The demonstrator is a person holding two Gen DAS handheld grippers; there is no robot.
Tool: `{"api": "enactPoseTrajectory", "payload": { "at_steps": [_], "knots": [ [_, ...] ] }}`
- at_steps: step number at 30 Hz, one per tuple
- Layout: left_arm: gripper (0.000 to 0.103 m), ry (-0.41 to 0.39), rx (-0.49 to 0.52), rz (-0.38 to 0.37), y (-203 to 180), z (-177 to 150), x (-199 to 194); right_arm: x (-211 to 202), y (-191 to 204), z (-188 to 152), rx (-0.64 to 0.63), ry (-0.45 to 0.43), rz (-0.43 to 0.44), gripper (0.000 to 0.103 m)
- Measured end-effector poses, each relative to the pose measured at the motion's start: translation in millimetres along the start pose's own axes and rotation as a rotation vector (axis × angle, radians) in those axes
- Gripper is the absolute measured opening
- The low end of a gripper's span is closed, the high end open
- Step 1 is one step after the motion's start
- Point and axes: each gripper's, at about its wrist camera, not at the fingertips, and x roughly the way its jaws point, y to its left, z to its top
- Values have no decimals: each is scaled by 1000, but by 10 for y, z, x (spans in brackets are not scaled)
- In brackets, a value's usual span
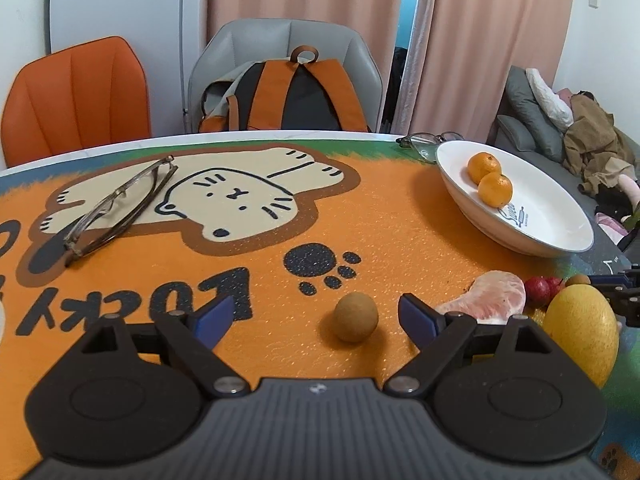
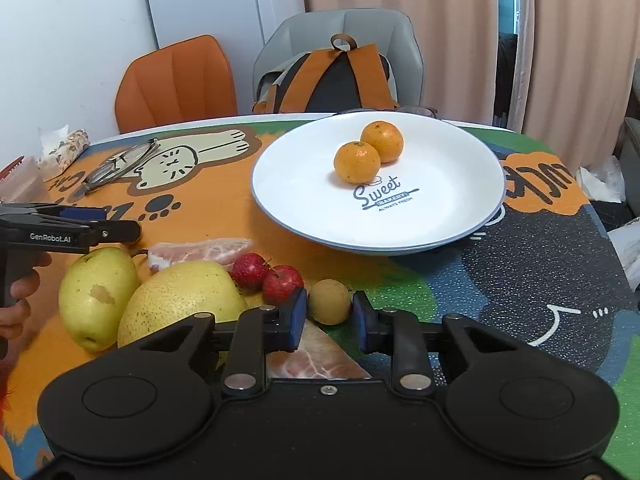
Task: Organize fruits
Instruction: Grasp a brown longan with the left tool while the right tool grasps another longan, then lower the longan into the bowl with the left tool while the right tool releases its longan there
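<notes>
A white plate [image 2: 440, 208] holds two mandarins [image 2: 368, 152] and also shows in the left wrist view [image 1: 552, 216]. My left gripper [image 1: 316, 314] is open, with a small brown longan [image 1: 356, 317] lying on the mat between its fingers. My right gripper [image 2: 330, 314] has its blue pads against a second longan [image 2: 329, 301]. Beside it lie two red hawthorn fruits [image 2: 266, 276], a yellow pomelo [image 2: 180, 300], a yellow pear [image 2: 96, 300] and peeled pomelo segments [image 2: 200, 252].
Folded glasses [image 1: 116, 208] lie on the orange cat-print mat. Another pair of glasses [image 1: 428, 142] sits behind the plate. An orange chair [image 1: 76, 96] and a grey chair with a backpack [image 1: 288, 92] stand behind the table. A tissue pack [image 2: 64, 146] lies at the left edge.
</notes>
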Motion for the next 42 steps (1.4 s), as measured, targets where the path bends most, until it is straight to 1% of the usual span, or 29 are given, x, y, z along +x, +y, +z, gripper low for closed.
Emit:
{"api": "enactPoseTrajectory", "payload": {
  "at_steps": [5, 6, 9, 11, 12, 13, 14, 15, 17, 21, 23, 26, 29, 33, 36, 42],
  "knots": [
    [88, 8, -31, -35, 4, -2, 64, -6, -12, -2, 3, 5, -3, 26],
    [88, 7, -33, -31, 1, -2, 72, -9, -16, -1, 4, 6, -4, 26],
    [83, 6, -29, -18, -18, 4, 77, -20, -20, 4, 5, 0, -10, 26],
    [70, 2, -23, -6, -26, 4, 74, -26, -27, 8, 7, -2, -12, 26],
    [66, 0, -17, -1, -31, 4, 69, -28, -29, 9, 8, -2, -12, 26],
    [58, 2, -10, 3, -34, 7, 66, -30, -31, 9, 9, -3, -13, 26],
    [53, 3, -3, 3, -40, 8, 62, -31, -32, 8, 10, -3, -14, 26],
    [50, 4, 2, -6, -40, 10, 57, -37, -32, 7, 10, -4, -14, 26],
    [40, 9, 8, -31, -39, 12, 49, -46, -37, 10, 11, -8, -18, 26],
    [32, 16, 13, -48, -49, 5, 39, -68, -32, 22, 8, -14, -24, 26],
    [24, 19, 14, -63, -51, 0, 35, -89, -35, 32, 8, -19, -24, 26],
    [24, 12, 18, -90, -50, -6, 17, -134, -50, 62, 8, -33, -27, 26],
    [24, 2, 34, -76, -71, -15, -1, -199, -77, 108, 13, -58, -32, 26],
    [24, -10, 32, -97, -99, 20, -55, -231, -157, 220, 28, -85, -44, 26],
    [24, -34, 53, -115, -203, 109, -125, -208, -198, 309, 39, -104, -69, 26],
    [24, -76, 97, -154, -495, 321, -188, -99, -220, 453, 40, -118, -86, 26]
  ]
}}
